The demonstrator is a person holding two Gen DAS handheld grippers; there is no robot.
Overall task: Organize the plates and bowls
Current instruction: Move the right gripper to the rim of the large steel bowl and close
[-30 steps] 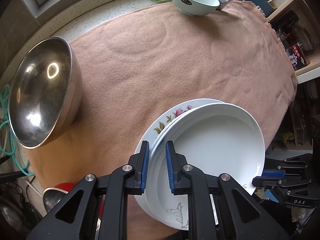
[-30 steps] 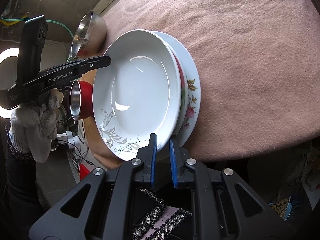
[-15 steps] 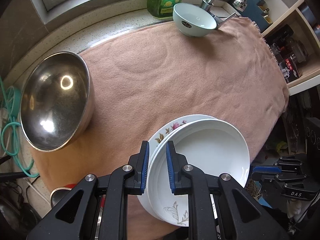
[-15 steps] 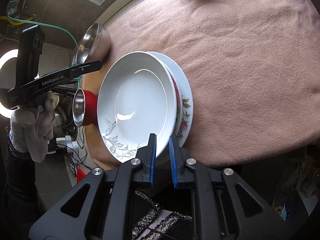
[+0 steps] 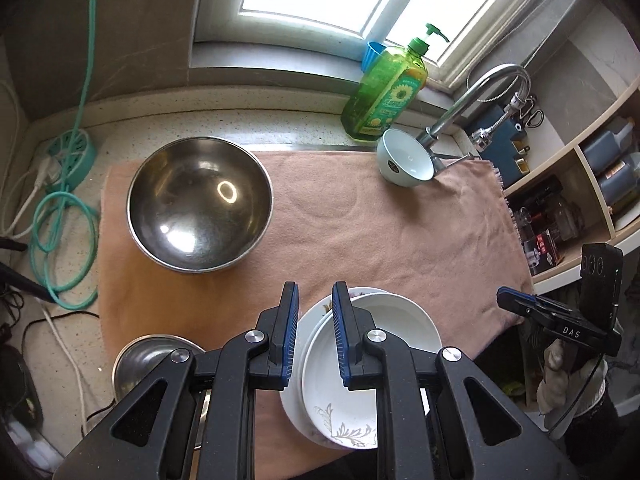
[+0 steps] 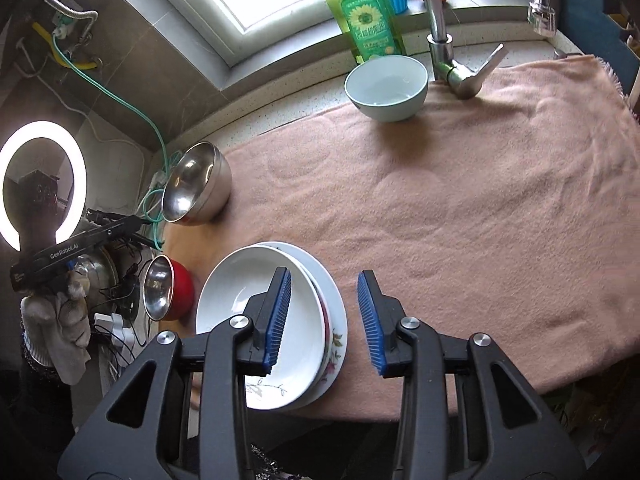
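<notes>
- The plate stack (image 6: 280, 320), a plain white plate on top of a flowered plate (image 6: 334, 336), lies on the pink towel (image 6: 460, 220) at its near edge, part of the stack jutting past that edge
- Left hand-held gripper (image 5: 314, 336): jaws spread a little, empty, raised above the stack's left rim
- Right hand-held gripper (image 6: 324, 320): jaws spread wide, empty, raised above the stack's right rim
- Large steel bowl (image 5: 200, 204) sits well beyond the stack to its far left; the pale ceramic bowl (image 6: 386, 88) sits far beyond it, just beside the tap (image 6: 440, 32); a red-sided steel bowl (image 6: 166, 294) stands just left of the stack on the bare desk (image 6: 180, 240)
- Judged risks from here:
 - the overhanging stack could tip or slide off the near edge if a gripper brushes its rim
 - the top plate is offset, so a one-sided nudge may slide it off the flowered one
 - the towel could drag and shift everything if a bowl is pulled, not lifted
 - reaching for the ceramic bowl risks knocking the tap or the green soap bottle (image 6: 366, 16) behind it
</notes>
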